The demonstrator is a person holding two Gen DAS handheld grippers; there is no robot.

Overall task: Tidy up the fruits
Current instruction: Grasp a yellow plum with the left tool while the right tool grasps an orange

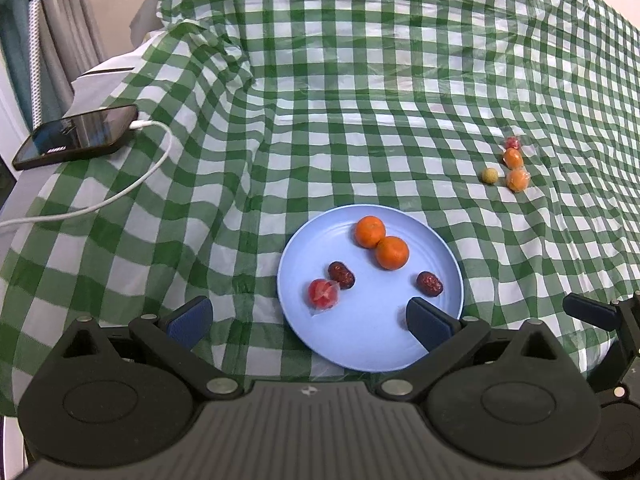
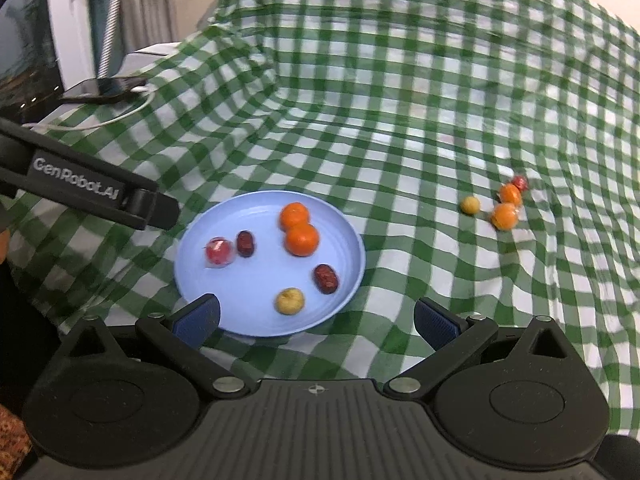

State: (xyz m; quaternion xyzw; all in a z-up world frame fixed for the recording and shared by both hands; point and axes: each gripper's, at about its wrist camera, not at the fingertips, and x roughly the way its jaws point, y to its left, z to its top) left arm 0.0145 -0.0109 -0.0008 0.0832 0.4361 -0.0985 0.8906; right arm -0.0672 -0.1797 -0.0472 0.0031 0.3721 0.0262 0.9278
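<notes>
A light blue plate (image 1: 360,340) (image 2: 256,312) lies on the green checked cloth. It holds two oranges (image 1: 382,242) (image 2: 298,230), two dark red dates (image 1: 342,275) (image 2: 326,279) and a wrapped red fruit (image 1: 322,294) (image 2: 219,251). The right wrist view also shows a small yellow fruit (image 2: 289,301) on the plate's near side. Further right on the cloth lie two wrapped oranges (image 1: 516,168) (image 2: 505,216), a small yellow fruit (image 1: 490,176) (image 2: 470,205) and a small red fruit (image 1: 512,143) (image 2: 520,182). My left gripper (image 1: 310,320) is open over the plate's near edge, empty. My right gripper (image 2: 316,320) is open and empty, just short of the plate.
A black phone (image 1: 76,136) (image 2: 104,90) with a white charging cable (image 1: 132,188) lies at the cloth's far left edge. The cloth is wrinkled and rises at the back. The left gripper's body (image 2: 92,192) reaches in from the left in the right wrist view.
</notes>
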